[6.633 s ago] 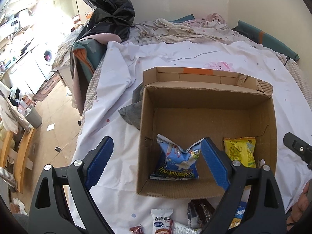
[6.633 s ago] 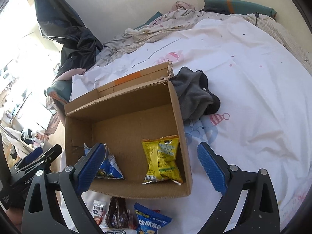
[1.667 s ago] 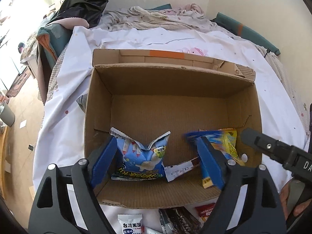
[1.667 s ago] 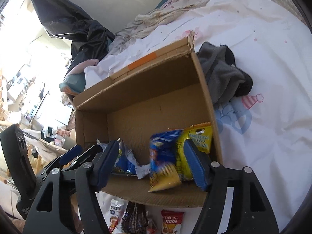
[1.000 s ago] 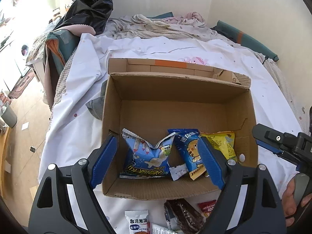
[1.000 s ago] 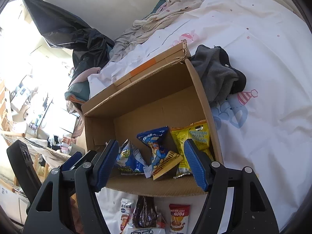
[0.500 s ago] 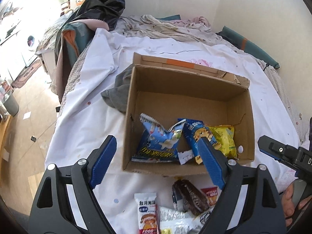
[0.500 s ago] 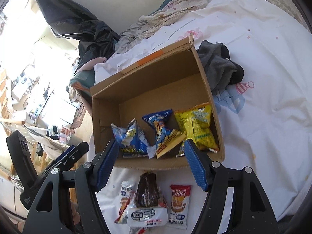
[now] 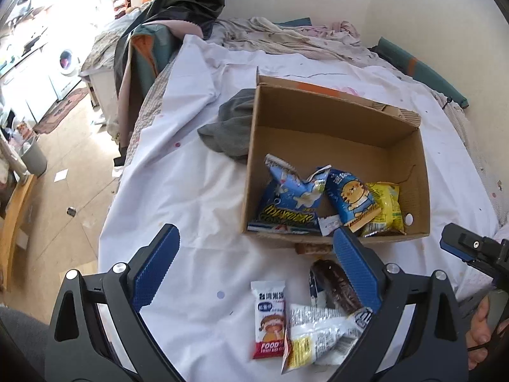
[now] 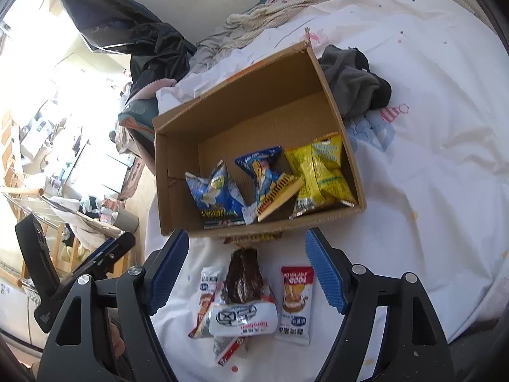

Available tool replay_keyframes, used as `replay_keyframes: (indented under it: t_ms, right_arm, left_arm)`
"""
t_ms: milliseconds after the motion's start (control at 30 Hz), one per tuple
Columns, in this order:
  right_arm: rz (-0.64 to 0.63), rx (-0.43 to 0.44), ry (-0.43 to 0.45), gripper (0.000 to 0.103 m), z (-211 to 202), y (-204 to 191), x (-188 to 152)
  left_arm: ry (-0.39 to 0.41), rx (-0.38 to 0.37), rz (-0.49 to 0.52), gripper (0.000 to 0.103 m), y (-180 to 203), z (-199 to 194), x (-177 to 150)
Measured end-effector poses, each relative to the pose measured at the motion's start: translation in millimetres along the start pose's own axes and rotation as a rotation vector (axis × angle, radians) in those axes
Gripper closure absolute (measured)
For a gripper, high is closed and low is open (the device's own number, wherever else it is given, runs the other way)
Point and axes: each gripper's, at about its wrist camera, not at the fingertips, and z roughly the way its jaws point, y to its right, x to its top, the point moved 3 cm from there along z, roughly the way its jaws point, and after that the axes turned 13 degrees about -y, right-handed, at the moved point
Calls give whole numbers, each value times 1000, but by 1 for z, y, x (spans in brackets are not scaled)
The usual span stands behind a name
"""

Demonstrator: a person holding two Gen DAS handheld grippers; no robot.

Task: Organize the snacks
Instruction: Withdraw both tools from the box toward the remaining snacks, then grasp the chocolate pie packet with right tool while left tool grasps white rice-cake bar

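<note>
An open cardboard box (image 9: 350, 117) (image 10: 254, 95) rests on the white bed sheet. Inside lie a blue-and-white bag (image 9: 288, 197) (image 10: 214, 197), a blue bag with a cartoon bear (image 9: 351, 199) (image 10: 268, 178) and a yellow bag (image 9: 386, 205) (image 10: 321, 172). In front of the box, loose snacks lie in a pile: a dark brown packet (image 9: 337, 286) (image 10: 243, 275), a white-and-red sachet (image 9: 270, 315) (image 10: 294, 299) and a silver-white pack (image 9: 318, 331) (image 10: 243, 318). My left gripper (image 9: 256, 270) hangs over the pile, jaws opening, nothing between them. My right gripper (image 10: 246, 269) does the same.
A grey cloth (image 9: 233, 125) (image 10: 353, 79) lies against the box's side. Rumpled bedding and a black bag (image 9: 187, 3) are at the back. The bed edge drops to the floor on the left in the left wrist view. A hand (image 9: 480, 328) holds the right gripper.
Both grippers drew back from the box toward the near bed edge, so the loose snack pile now shows in full between their fingers. Both sets of jaws stand wider.
</note>
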Motion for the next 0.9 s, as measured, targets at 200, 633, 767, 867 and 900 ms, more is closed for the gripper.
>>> replay_keyframes:
  t_ms: [200, 633, 767, 867, 900]
  right_arm:
    - [22, 18, -81, 24, 11, 8, -14]
    - [64, -18, -392, 15, 105, -4, -18]
    - [-6, -102, -510, 11, 142, -17, -13]
    - [-58, -150, -564, 11, 161, -27, -14]
    - [-74, -171, -582, 11, 166, -29, -14]
  left_arm:
    - [-35, 1, -51, 7, -16, 0, -14]
    - [-112, -4, -103, 7, -26, 12, -24]
    - [-121, -10, -131, 7, -32, 15, -24]
    - [-132, -12, -141, 7, -34, 17, -24]
    - [-135, -14, -145, 7, -34, 18, -25]
